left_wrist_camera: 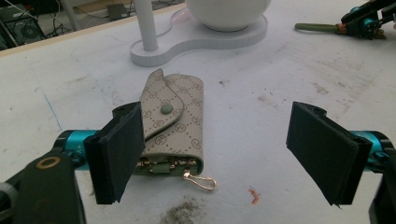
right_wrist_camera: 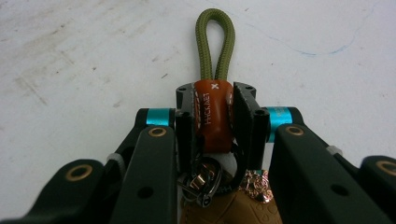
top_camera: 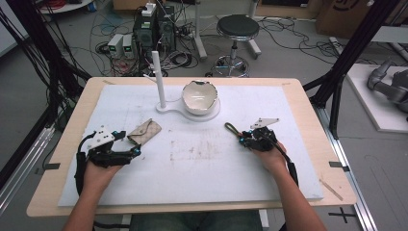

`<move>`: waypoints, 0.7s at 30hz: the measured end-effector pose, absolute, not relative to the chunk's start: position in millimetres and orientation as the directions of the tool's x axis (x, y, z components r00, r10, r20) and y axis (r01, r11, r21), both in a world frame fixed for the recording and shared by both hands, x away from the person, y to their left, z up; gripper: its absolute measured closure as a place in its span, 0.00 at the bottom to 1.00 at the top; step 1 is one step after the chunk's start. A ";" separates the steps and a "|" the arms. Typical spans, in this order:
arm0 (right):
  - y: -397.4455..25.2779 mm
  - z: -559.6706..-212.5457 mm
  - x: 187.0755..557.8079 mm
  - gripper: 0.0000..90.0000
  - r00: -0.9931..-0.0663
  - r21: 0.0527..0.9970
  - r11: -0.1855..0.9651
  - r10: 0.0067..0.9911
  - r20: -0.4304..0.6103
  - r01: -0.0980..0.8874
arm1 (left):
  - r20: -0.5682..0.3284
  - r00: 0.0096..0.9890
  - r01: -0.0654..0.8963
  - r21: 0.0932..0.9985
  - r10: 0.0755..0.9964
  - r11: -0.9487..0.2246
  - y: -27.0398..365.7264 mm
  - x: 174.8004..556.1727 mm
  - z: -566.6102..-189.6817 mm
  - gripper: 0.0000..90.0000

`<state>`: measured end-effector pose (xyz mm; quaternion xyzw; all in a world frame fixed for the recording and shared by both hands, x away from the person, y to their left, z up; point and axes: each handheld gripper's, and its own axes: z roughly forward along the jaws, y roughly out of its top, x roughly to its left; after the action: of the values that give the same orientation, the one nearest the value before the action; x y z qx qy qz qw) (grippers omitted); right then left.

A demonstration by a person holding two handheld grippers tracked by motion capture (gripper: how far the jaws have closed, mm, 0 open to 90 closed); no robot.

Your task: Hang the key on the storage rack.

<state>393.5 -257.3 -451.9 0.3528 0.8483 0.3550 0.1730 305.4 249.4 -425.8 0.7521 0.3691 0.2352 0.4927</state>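
Pouch (left_wrist_camera: pixel 175 122) sits flat on the white surface (top_camera: pixel 202 163) at my left, flap snapped shut with a green stud, its gold clasp (left_wrist_camera: pixel 201 181) poking out at the near end. My left gripper (left_wrist_camera: pixel 224 149) has its jaws spread wide and holding nothing; the left pad overlaps the pouch's near corner in the left gripper view, though I can't tell if it touches. From the high view the pouch (top_camera: pixel 144 131) lies just ahead of that gripper (top_camera: pixel 132 153). Over on my right, the right gripper (right_wrist_camera: pixel 215 119) has its jaws clamped tight on the orange sleeve of a keychain (right_wrist_camera: pixel 214 116), with the olive cord loop sticking out past the tips. Metal rings and a tan leather piece hang behind the jaws. In the high view the right gripper (top_camera: pixel 243 139) rests low on the surface, loop pointing up-left. Farther back, a white bowl (top_camera: pixel 199 96) sits on a white stand (top_camera: pixel 166 107) with an upright post, well apart from both grippers
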 end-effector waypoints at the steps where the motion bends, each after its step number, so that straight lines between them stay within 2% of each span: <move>1: -257.5 -451.4 393.1 0.81 -0.692 0.723 0.503 0.721 -0.047 0.475 | -0.013 0.616 0.326 0.915 0.788 -0.239 249.1 305.3 -426.1 0.21; 15: -254.6 -416.8 374.5 0.82 -0.688 0.807 0.462 0.719 -0.099 0.367 | -0.013 0.609 0.326 0.916 0.793 -0.235 251.9 304.8 -424.8 0.21; 21: -240.5 -388.5 364.2 0.82 -0.710 0.838 0.467 0.689 -0.146 0.281 | -0.011 0.606 0.321 0.918 0.796 -0.232 253.4 303.3 -423.3 0.21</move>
<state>364.2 -240.5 -388.5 0.2950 0.8220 0.4234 0.2410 303.3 253.4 -423.3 0.7473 0.3736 0.2400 0.4943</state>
